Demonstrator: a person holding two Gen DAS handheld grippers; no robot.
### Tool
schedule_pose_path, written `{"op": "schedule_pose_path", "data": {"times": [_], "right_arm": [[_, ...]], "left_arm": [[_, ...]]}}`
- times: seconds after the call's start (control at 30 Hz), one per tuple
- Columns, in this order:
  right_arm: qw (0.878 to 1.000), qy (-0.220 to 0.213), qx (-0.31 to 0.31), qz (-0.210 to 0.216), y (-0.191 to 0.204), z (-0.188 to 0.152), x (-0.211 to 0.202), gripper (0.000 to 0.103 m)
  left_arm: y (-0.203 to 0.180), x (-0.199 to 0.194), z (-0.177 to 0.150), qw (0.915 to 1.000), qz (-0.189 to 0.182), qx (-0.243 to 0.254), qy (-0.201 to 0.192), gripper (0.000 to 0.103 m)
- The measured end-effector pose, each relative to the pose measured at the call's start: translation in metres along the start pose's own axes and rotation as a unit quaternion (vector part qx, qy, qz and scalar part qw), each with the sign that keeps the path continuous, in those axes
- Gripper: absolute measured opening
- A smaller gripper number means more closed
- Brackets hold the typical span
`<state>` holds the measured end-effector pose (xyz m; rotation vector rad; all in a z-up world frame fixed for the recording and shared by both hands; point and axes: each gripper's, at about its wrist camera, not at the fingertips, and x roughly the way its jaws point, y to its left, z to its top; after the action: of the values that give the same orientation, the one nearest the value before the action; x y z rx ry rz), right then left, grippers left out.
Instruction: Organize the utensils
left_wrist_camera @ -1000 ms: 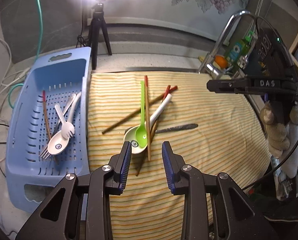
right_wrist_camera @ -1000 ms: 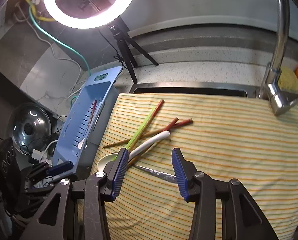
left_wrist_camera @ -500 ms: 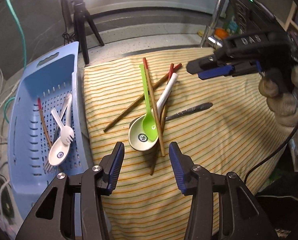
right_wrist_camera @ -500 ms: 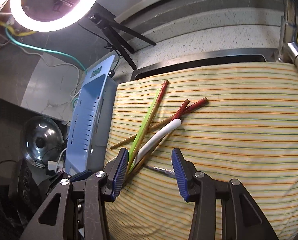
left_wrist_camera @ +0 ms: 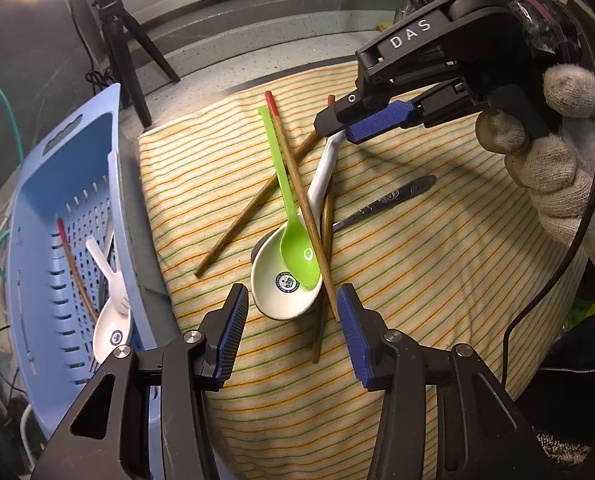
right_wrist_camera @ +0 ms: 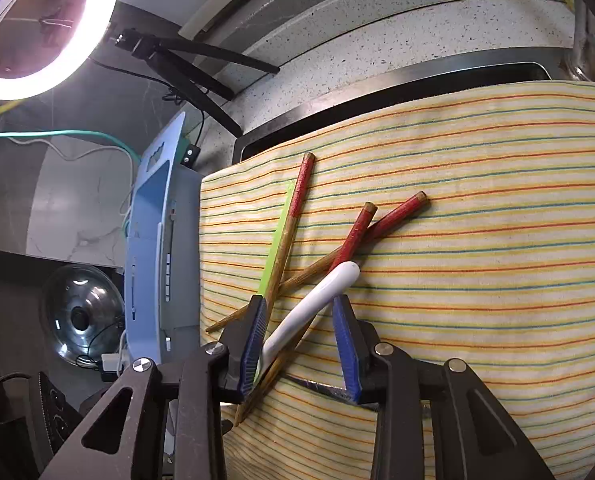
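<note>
**Both tools open over the utensil pile, nothing gripped yet**

L wrist view: left tool [left_wrist_camera: 291, 312] open, jaws wide, straddling the bowl of the white spoon [left_wrist_camera: 283, 286] w/o touching it. Green spoon [left_wrist_camera: 293, 224] lies nested in the white one's bowl, so probably can't lift one cleanly w/o disturbing the other. Red-tipped chopstick [left_wrist_camera: 297, 188] lies diagonally across both spoons; two more chopsticks [left_wrist_camera: 257, 200] cross under/around the pile. Metal utensil handle [left_wrist_camera: 385, 202] sticks out to the right, its head hidden under the spoons. Everything sits on the striped cloth [left_wrist_camera: 437, 280]. Blue basket [left_wrist_camera: 37, 264] just left of the cloth already holds a white spoon, a white fork and a chopstick, so that's presumably the destination. Right tool [left_wrist_camera: 353, 122] hovers at the far end of the pile, held in a gloved hand [left_wrist_camera: 553, 168]; looks open, though only one pad shows clearly here.

R wrist view: right tool [right_wrist_camera: 297, 340] open, white spoon handle [right_wrist_camera: 317, 304] running between the jaws, near the left pad, contact unclear. A chopstick passes alongside by the left pad, so closing now risks catching both. Basket edge-on at left, near the cloth.

Judgement: early-mid task; pile is tangled, hence two tools at opposite ends. Likely one steadies while the other picks.
</note>
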<state>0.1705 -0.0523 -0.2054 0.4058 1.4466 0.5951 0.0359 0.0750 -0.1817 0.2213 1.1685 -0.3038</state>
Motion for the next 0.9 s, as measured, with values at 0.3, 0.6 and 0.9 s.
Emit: {"op": "schedule_pose_path", "data": {"times": [0.3,0.6,0.9], "right_arm": [[1.0,0.012,0.005,-0.027,0.002,0.007,0.01,0.025],[0.999,0.013,0.005,-0.03,0.007,0.008,0.011,0.021],[0.999,0.019,0.011,-0.024,0.005,0.004,0.006,0.02]], "left_arm": [[0.006,0.009,0.003,0.9999,-0.013,-0.002,0.004,0.045],[0.01,0.013,0.005,0.9998,-0.02,-0.005,-0.005,0.036],[0.013,0.012,0.001,0.9997,-0.019,-0.018,-0.004,0.023]]}}
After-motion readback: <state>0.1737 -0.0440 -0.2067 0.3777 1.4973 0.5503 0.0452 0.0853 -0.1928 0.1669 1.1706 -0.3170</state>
